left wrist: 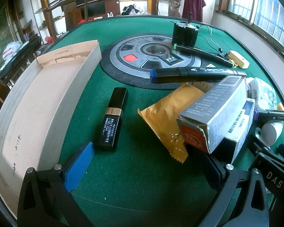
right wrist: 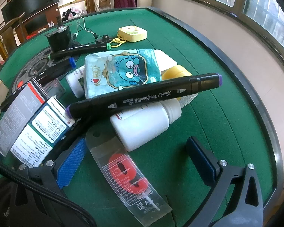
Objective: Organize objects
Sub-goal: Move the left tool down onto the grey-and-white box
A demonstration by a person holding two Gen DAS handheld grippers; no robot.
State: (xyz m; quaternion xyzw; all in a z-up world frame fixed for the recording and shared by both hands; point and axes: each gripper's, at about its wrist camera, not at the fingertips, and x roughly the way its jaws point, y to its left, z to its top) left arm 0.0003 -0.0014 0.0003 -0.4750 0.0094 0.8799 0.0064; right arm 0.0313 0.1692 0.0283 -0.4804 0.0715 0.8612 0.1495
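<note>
In the left wrist view my left gripper (left wrist: 142, 168) is open and empty above the green felt. A black lipstick tube (left wrist: 113, 119) lies just ahead of its left finger, a tan padded envelope (left wrist: 168, 117) and a grey box (left wrist: 215, 113) ahead of its right. An open cardboard box (left wrist: 37, 102) stands at the left. In the right wrist view my right gripper (right wrist: 140, 162) is open, with a clear blister pack holding a red item (right wrist: 128, 177) between its fingers. A white bottle (right wrist: 143, 124) and a purple-capped black marker (right wrist: 143, 96) lie ahead.
A blue-capped marker (left wrist: 195, 73), a black motor (left wrist: 185, 32) and a yellow tag (left wrist: 238, 58) lie beyond the round centre panel (left wrist: 142, 56). A cartoon pouch (right wrist: 123, 71), small printed boxes (right wrist: 37, 124) and a yellow lid (right wrist: 178, 71) crowd the pile. The table rim (right wrist: 255, 98) curves at right.
</note>
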